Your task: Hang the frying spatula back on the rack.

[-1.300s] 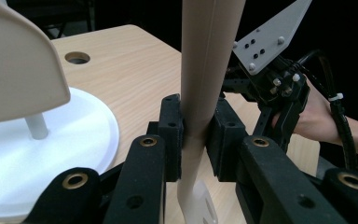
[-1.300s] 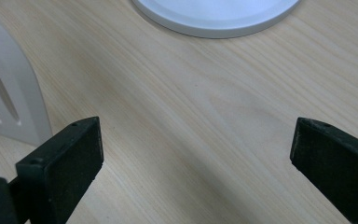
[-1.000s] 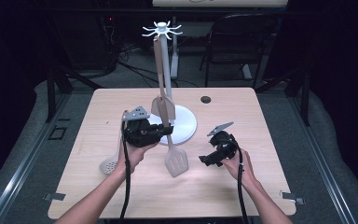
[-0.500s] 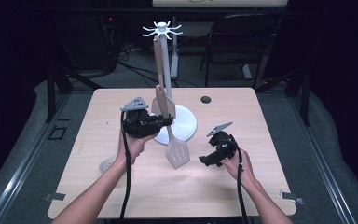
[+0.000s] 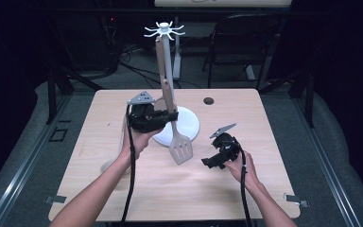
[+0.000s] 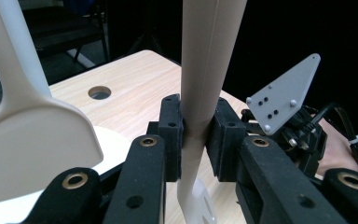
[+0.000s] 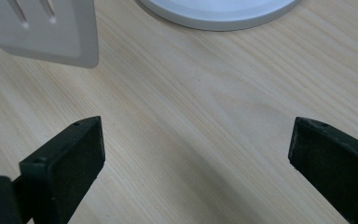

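A pale slotted spatula [image 5: 181, 149] hangs head-down over the table, its handle rising alongside the rack's pole. My left gripper [image 5: 170, 116] is shut on the handle; the left gripper view shows the handle [image 6: 199, 93] clamped between both pads of the left gripper [image 6: 198, 135]. The utensil rack has a white round base [image 5: 189, 124] and a hook crown [image 5: 164, 32] on top. My right gripper [image 5: 209, 162] stands open low over the wood, to the right of the spatula head. In the right gripper view the right gripper [image 7: 196, 158] holds nothing, with the spatula head [image 7: 42, 28] at top left.
A second pale utensil with a flat paddle head [image 6: 32, 144] hangs close to the left of the held handle. A round greyish utensil head [image 5: 106, 165] lies on the table behind my left forearm. A cable hole [image 5: 209, 100] is near the far edge.
My left gripper has lifted the spatula and carried it farther back, toward the rack's pole. The right gripper has stayed where it was.
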{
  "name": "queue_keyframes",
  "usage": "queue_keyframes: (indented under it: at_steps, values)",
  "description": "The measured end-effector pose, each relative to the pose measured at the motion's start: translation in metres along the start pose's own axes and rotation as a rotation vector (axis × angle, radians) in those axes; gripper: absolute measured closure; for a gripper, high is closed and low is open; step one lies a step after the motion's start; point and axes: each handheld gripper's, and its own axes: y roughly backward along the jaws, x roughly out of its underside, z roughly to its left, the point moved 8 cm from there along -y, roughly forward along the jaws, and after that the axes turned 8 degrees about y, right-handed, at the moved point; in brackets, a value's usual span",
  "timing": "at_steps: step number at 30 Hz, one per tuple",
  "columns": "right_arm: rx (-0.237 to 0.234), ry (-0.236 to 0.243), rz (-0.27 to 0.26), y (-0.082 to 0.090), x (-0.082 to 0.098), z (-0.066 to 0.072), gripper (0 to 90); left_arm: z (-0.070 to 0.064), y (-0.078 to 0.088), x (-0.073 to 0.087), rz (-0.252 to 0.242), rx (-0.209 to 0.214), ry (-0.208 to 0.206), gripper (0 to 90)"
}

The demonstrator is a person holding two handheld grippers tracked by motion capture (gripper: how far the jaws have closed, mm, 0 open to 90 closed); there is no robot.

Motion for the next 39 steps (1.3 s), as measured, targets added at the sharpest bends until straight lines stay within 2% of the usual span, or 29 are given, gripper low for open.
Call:
queue_keyframes:
  at_steps: [14, 20, 27, 39]
  values:
    - [-0.006, 0.0, 0.004, -0.001, 0.0, 0.0, 3.6, 0.002, -0.006, -0.015, 0.007, -0.013, -0.021, 77.4]
    - [-0.003, 0.001, 0.007, -0.001, 0.001, 0.0, 3.7, 0.001, -0.007, -0.024, -0.01, -0.016, -0.024, 77.4]
    - [-0.002, 0.0, 0.003, -0.001, 0.0, 0.0, 3.8, 0.002, -0.009, -0.035, 0.006, -0.034, -0.051, 77.3]
    - [-0.002, 0.001, 0.009, -0.001, 0.001, 0.0, 4.1, 0.008, -0.014, -0.052, 0.016, -0.061, -0.069, 77.3]
